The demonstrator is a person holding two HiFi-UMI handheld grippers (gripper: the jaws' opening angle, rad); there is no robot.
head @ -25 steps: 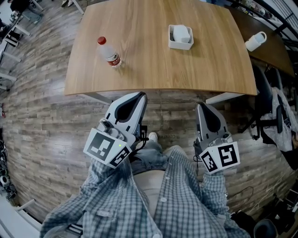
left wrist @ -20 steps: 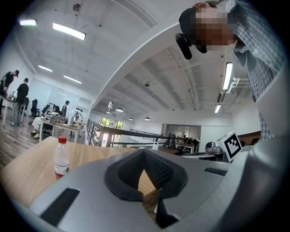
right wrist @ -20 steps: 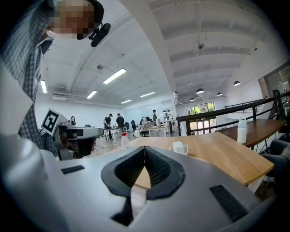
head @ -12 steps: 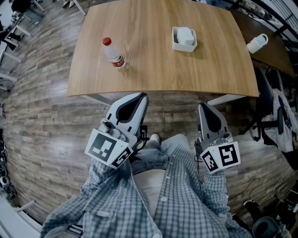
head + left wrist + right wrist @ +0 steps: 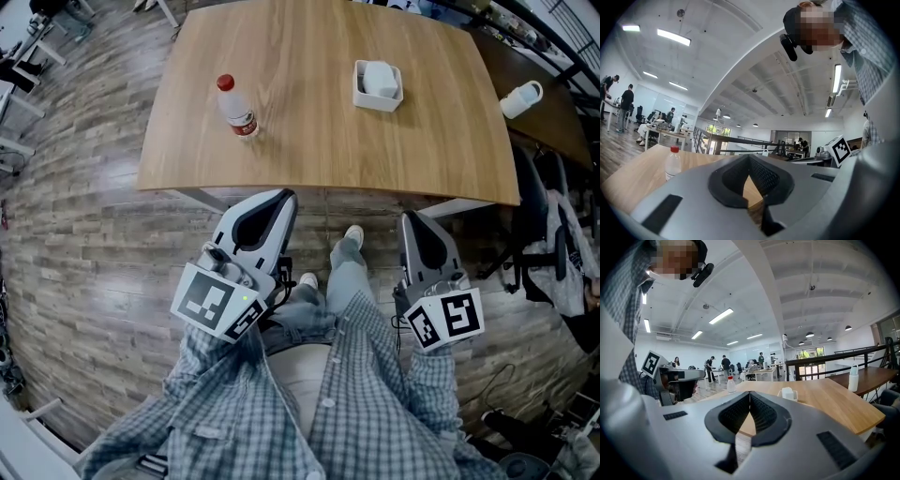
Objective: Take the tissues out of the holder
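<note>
In the head view, the tissues [image 5: 379,76] are seen in the white holder [image 5: 359,94] on the table [image 5: 319,150], well apart from the bottle [image 5: 237,106]. In the left gripper view, the left gripper [image 5: 750,157] is seen closed and empty. In the right gripper view, the right gripper [image 5: 750,394] is likewise closed on nothing.

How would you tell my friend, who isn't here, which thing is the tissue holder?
Find the big wooden table. On its right half in the head view sits a small white square tissue holder with white tissues inside. Its only neighbour there is a clear bottle with a red cap, standing to the left.
</note>
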